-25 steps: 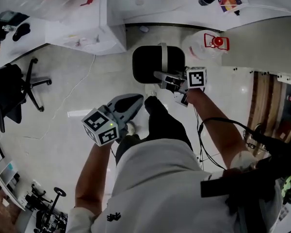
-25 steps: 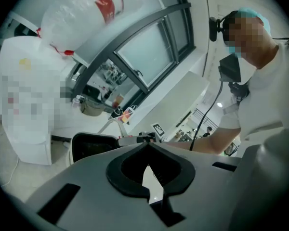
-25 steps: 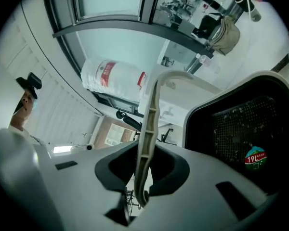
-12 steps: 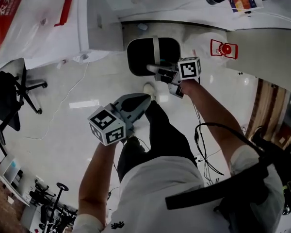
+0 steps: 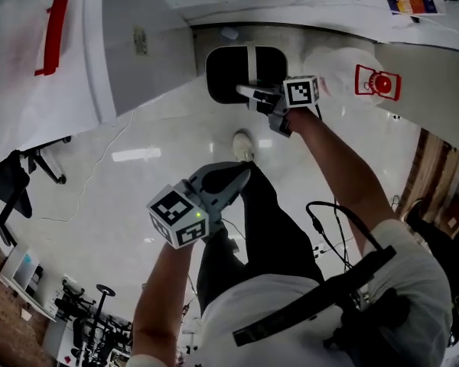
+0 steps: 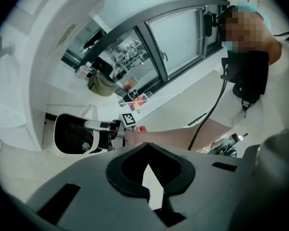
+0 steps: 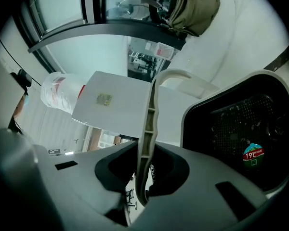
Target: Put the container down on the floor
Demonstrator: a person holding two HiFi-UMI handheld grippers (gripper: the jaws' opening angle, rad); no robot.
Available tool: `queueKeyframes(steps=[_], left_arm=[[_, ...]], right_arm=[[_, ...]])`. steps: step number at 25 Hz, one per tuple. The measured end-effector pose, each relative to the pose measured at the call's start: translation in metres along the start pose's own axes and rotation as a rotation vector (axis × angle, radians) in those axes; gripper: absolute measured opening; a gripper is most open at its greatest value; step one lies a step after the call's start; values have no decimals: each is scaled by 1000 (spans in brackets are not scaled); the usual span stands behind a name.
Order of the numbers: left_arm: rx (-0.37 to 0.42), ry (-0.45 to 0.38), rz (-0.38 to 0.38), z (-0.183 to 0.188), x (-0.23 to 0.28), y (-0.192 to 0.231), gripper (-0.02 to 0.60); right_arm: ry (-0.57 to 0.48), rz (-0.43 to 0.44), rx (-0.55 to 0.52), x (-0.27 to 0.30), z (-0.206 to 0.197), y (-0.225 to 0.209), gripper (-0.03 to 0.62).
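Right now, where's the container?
Head view, top centre: the container, its handle gripped by the right tool, is between the cabinet at left and the jug at right.

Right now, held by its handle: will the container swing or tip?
Probably light: the right gripper holds the container by its thin handle alone. It may swing from that narrow pinch. Its wide body looks unlikely to tip.

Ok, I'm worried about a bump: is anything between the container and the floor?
Nothing visible does. The container hangs from the right gripper over the floor; the water jug stands clear at its right.
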State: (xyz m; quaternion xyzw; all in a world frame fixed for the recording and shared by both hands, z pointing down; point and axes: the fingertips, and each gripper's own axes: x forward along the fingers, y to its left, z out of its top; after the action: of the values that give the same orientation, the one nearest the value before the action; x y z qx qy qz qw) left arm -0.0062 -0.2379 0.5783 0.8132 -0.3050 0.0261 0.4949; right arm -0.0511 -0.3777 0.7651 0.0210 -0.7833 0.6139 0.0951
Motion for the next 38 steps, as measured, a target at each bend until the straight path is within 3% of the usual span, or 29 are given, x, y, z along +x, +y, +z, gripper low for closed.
queueKeyframes(steps=[5, 17, 31, 38], left_arm=[[-1, 34, 7, -14, 26, 48, 10], [-64, 28, -3, -43, 46, 68, 11], [-76, 18, -11, -49, 51, 71, 11], [-84, 22, -20, -52, 51, 71, 10]], right_arm=[[7, -2, 16, 18, 4, -77, 43], [-1, 0, 31, 34, -3, -151, 43], [4, 65, 59, 38, -6, -157, 43], [23, 39, 28, 38, -6, -161, 44]])
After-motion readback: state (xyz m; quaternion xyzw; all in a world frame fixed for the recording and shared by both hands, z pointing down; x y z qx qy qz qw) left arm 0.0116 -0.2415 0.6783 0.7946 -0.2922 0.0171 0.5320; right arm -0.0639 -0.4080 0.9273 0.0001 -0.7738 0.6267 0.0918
